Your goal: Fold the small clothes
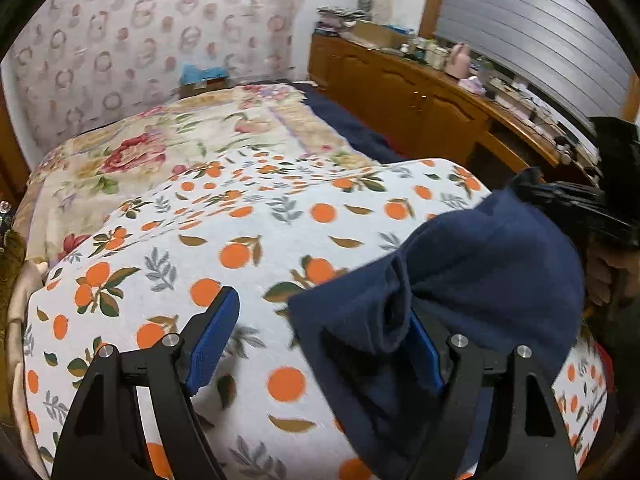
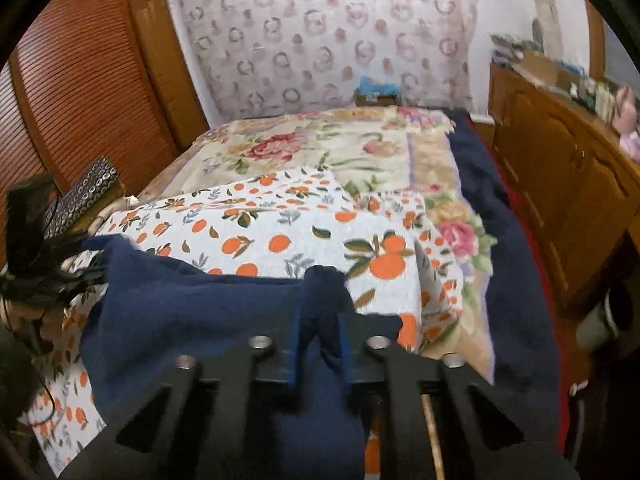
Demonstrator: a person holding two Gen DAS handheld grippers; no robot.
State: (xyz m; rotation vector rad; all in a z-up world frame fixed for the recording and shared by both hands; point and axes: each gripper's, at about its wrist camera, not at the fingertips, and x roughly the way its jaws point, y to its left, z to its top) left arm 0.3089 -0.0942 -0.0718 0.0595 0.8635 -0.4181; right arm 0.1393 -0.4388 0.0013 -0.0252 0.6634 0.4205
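Navy cloth (image 2: 192,312) soft, limp, light, so grab edges or corners; right gripper (image 2: 320,344) pinching a bunched fold; left gripper (image 1: 320,344) spread, cloth draped over one finger.

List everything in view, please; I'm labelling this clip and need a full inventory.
garment: one, navy, lying on the orange-print cloth, one fold pinched by the right hand-held gripper
orange-print cloth: one, white with oranges, spread on the near end of the bed
floral blanket: one, cream with pink flowers, behind the cloth
navy blanket: one, along the bed's edge by the cabinet
cabinet: one, brown wood, beside the bed, top cluttered
louvred doors: brown, opposite side of the bed
left hand-held gripper: black, blue pads, open, garment draped over one finger
right hand-held gripper: black, shut on the garment
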